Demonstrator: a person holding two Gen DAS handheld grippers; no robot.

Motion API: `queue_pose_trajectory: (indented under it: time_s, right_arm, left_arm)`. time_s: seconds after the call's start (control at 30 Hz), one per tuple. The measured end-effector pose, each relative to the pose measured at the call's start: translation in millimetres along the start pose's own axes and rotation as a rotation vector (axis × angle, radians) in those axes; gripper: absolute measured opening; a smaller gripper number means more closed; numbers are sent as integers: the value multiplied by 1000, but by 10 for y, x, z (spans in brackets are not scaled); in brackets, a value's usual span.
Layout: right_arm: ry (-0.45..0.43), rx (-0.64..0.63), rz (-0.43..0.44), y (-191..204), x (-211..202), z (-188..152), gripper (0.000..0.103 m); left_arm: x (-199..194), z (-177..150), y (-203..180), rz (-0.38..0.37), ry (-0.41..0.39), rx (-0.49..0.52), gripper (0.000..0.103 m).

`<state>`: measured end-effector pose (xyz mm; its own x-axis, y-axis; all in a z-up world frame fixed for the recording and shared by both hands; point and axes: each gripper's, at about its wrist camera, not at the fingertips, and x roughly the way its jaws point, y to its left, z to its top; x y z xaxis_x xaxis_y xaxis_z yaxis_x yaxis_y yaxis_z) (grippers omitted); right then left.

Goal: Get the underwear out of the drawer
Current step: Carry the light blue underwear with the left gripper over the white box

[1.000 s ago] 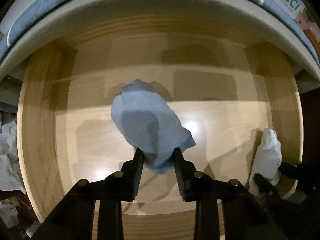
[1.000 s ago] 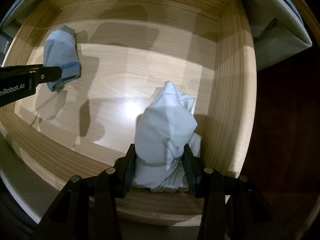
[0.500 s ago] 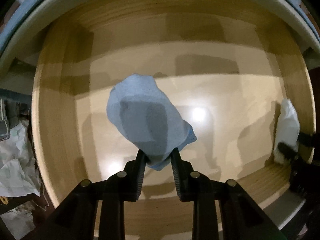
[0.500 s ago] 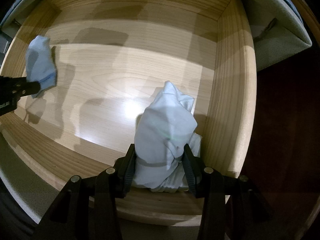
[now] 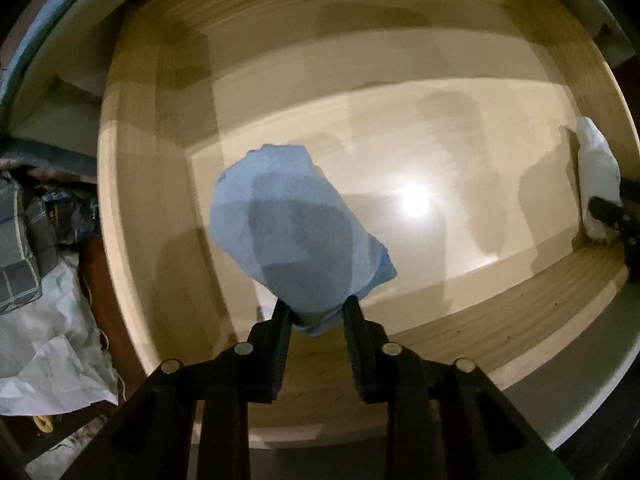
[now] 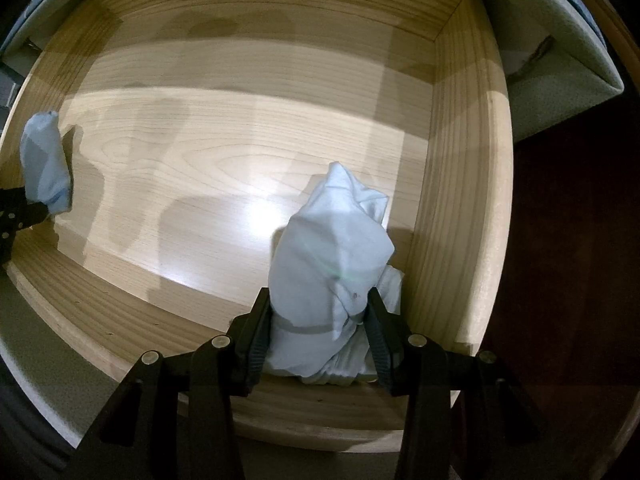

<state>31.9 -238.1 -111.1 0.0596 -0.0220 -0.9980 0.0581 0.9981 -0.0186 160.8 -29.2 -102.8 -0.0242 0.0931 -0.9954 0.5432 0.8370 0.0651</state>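
A: Materials, quick. Drawer (image 6: 460,208) is pale wood with plain grain, straight walls, glossy floor with a light glare. Blue underwear (image 5: 296,236) is soft crumpled cloth, bunched to a lump; white underwear (image 6: 332,272) likewise, with a grey waistband.

B: Jaws? The left gripper (image 5: 316,316) pinches the blue lump's lower end and holds it over the drawer's left part. The right gripper (image 6: 318,316) pinches the white bundle near the right wall, by the near right corner.

A: Surroundings: crumpled white plastic bags (image 5: 52,344) and folded grey fabric (image 5: 20,236) lie outside the left wall. A padded pale edge (image 6: 560,32) arcs over the far side.

B: Room: the floor between the two bundles is bare.
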Motion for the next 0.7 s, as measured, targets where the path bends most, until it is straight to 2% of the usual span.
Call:
queue_pose_trajectory:
  time_s: [0.1, 0.17, 0.23, 0.37, 0.47, 0.7]
  right_arm:
    - [0, -1, 0, -2, 0, 3, 41]
    - [0, -1, 1, -5, -1, 1, 41]
    - [0, -1, 1, -4, -4, 6, 41]
    - [0, 0, 0, -3, -7, 11, 41]
    - [0, 1, 1, -4, -7, 13, 41]
    - [1, 1, 0, -2, -9, 21, 41]
  left_arm:
    - [-55, -19, -42, -17, -11, -19, 30]
    - [-182, -17, 41, -41, -24, -44, 41]
    - [-296, -36, 69, -59, -44, -61, 46]
    - [-471, -55, 257, -120, -66, -162, 56]
    - [-465, 40, 375, -180, -69, -269, 56]
    - [-236, 11, 469, -195, -13, -387, 56]
